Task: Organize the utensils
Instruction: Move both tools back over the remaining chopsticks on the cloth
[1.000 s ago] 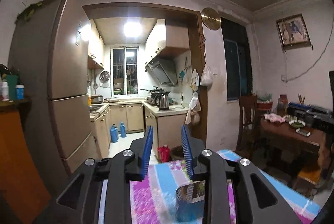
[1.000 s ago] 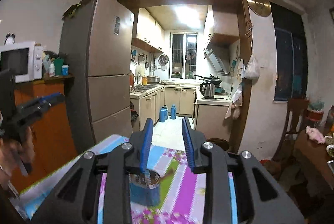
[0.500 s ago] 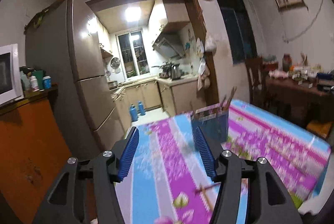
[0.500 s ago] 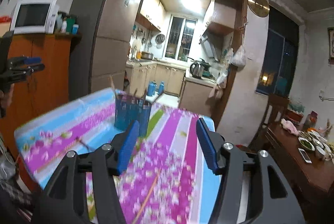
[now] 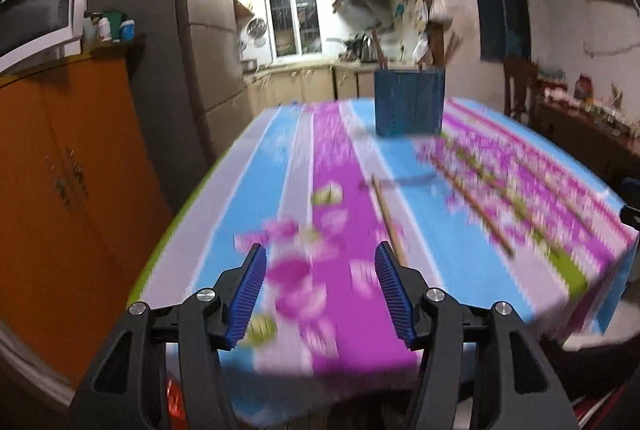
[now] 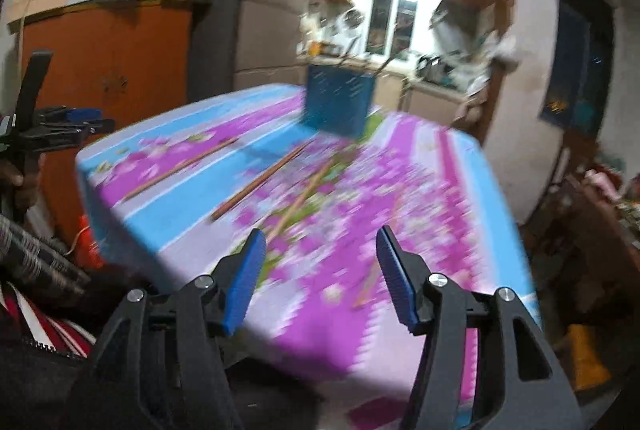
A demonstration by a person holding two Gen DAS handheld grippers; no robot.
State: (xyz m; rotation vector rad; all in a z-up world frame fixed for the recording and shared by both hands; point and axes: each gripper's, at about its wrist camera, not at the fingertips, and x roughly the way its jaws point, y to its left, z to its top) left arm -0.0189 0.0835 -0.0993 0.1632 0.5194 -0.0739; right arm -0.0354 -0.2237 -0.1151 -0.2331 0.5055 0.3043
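Both grippers stood open and empty over the near edge of the table (image 5: 256, 165), which was covered with a striped cloth with pink flowers. The left gripper (image 5: 319, 292) had its blue pads apart with only the cloth showing between them. The right gripper (image 6: 319, 276) was the same: jaws apart, nothing held.

The blue utensil holder (image 5: 409, 101) stood upright at the far side of the table, at about 1 o'clock from the left gripper and at about 12 o'clock from the right one. Some thin sticks already rose out of its top, so a part of the work seemed to be done, but the blur does not let me count them.

Several chopsticks were loose on the cloth. In the left wrist view one chopstick (image 5: 386, 216) lay just ahead of the right-hand pad, at about 1 o'clock, and a longer chopstick (image 5: 472, 205) lay at about 2 o'clock, nearer to the table's right side. In the right wrist view three more sticks (image 6: 262, 181) lay slanted between the gripper and the holder, from 10 to 12 o'clock, and another short piece lay near the right-hand pad.

My judgement is that the task was near its beginning or middle: no stick was in a grip, and every loose one remained to be picked up and stood in the holder.
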